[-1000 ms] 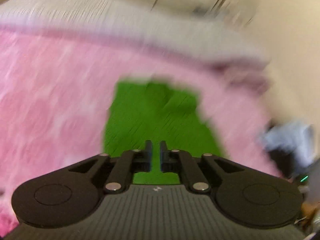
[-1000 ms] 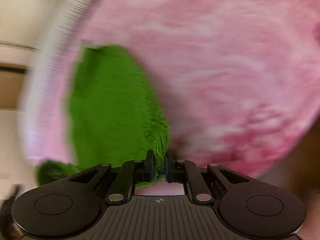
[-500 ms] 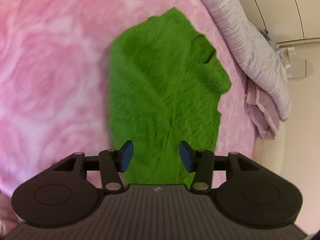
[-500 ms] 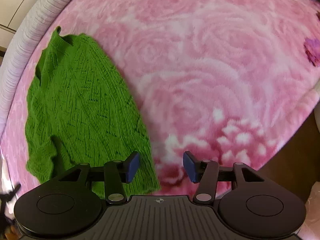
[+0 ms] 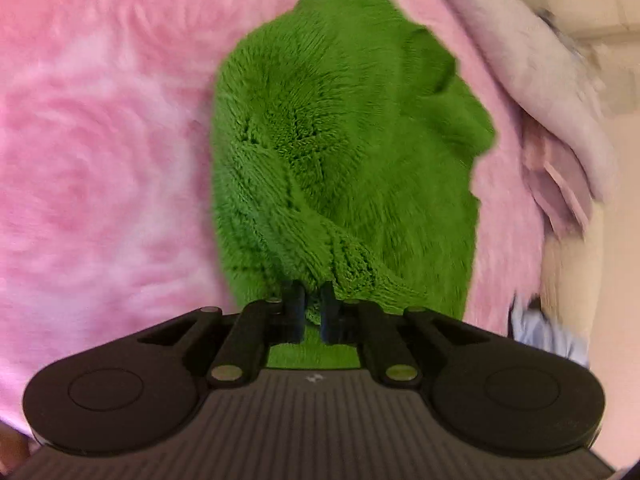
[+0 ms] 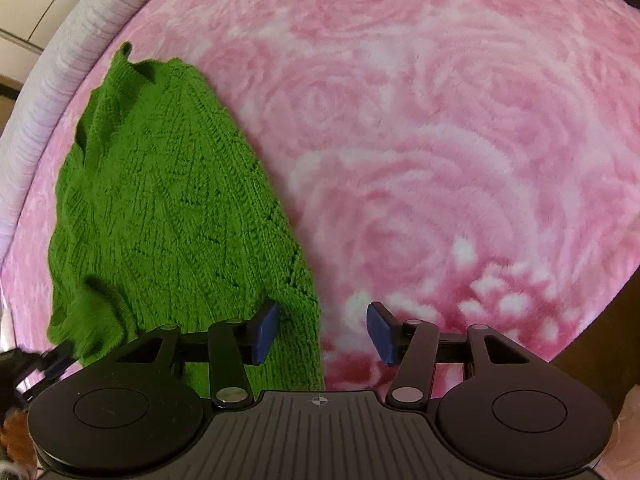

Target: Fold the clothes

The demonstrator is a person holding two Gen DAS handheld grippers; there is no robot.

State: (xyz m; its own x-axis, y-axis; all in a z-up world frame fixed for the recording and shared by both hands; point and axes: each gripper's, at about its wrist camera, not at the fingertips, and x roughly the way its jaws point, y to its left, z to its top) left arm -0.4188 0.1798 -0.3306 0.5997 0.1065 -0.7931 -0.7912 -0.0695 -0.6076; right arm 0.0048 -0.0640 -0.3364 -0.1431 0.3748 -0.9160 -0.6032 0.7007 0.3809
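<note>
With the left gripper point(image 5: 311, 307) pinching the near hem of the green sweater point(image 6: 168, 208) on the pink blanket point(image 6: 440, 140) and the right gripper point(image 6: 322, 330) wide and empty, a one-sided pull could bunch the loose knit.

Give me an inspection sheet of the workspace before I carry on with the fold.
Surface: pink rose-patterned fleece blanket, soft and plush, spread over a bed.
Job's things: green knit sweater lies on the blanket; its near hem is bunched up and lifted.
Clutter: a small pale bluish item at the bed's edge, too blurred to identify.
Grippers: left gripper, jaws shut on the sweater's hem; right gripper, jaws open, empty, over the sweater's right edge.
Cables: nothing seen.
Surroundings: ribbed whitish bedding along the blanket's far side; pale wall panels behind.
</note>
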